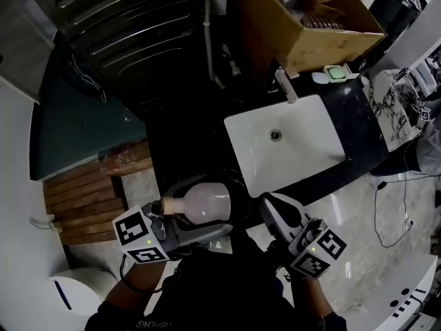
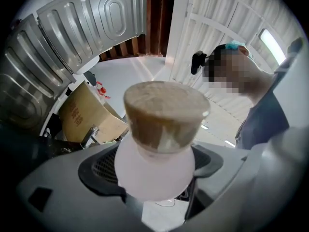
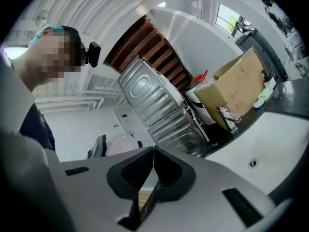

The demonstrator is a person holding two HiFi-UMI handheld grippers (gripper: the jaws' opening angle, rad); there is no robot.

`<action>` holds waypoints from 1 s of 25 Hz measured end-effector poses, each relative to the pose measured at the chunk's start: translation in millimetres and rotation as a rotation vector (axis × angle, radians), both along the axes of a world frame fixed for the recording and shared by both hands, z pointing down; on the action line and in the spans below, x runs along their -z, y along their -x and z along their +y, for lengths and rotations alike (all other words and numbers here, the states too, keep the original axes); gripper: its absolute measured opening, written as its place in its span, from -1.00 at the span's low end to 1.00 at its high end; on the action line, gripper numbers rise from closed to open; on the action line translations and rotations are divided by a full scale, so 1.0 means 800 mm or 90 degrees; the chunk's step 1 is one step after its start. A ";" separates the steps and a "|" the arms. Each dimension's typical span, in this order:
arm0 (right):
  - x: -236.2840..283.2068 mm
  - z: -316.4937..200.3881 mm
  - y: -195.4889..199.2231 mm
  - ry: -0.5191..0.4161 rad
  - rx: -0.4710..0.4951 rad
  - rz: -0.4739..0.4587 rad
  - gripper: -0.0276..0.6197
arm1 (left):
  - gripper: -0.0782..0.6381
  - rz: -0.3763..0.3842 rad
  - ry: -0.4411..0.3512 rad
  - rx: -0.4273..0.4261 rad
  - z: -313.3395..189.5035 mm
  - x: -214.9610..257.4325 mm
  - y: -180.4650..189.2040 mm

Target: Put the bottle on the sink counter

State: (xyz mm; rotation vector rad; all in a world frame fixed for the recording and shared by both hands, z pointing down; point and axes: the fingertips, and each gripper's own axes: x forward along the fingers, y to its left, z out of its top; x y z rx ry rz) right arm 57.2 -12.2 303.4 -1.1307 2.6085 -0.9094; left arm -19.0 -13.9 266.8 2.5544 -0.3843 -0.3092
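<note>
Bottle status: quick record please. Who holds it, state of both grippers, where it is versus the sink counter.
bottle: pale pink, brown cap, lying sideways in head view
left gripper: shut on bottle
right gripper: shut, nothing in it
sink: white basin, beyond both grippers
counter: dark, surrounds sink
task state: bottle held short of counter, not yet set down
box: cardboard, behind sink

**Dark sink counter with a white basin**

A glossy black sink counter [image 1: 362,119] has a white rectangular basin [image 1: 303,150] set into it. A faucet [image 1: 286,86] stands at the basin's back edge. An open cardboard box [image 1: 303,26] sits on the counter behind the faucet. Just beside the box lies a small dish [image 1: 335,72] holding green soap.
</note>
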 end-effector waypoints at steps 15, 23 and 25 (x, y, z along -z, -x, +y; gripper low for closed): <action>-0.041 -0.104 -0.076 0.036 0.089 -0.051 -0.83 | 0.34 -0.072 0.024 0.088 -0.118 -0.055 -0.089; -0.078 -0.127 -0.094 0.048 0.095 -0.044 -0.83 | 0.34 -0.156 0.002 0.088 -0.173 -0.097 -0.113; -0.084 -0.130 -0.092 0.055 0.097 -0.046 -0.83 | 0.34 -0.176 -0.005 0.090 -0.191 -0.107 -0.114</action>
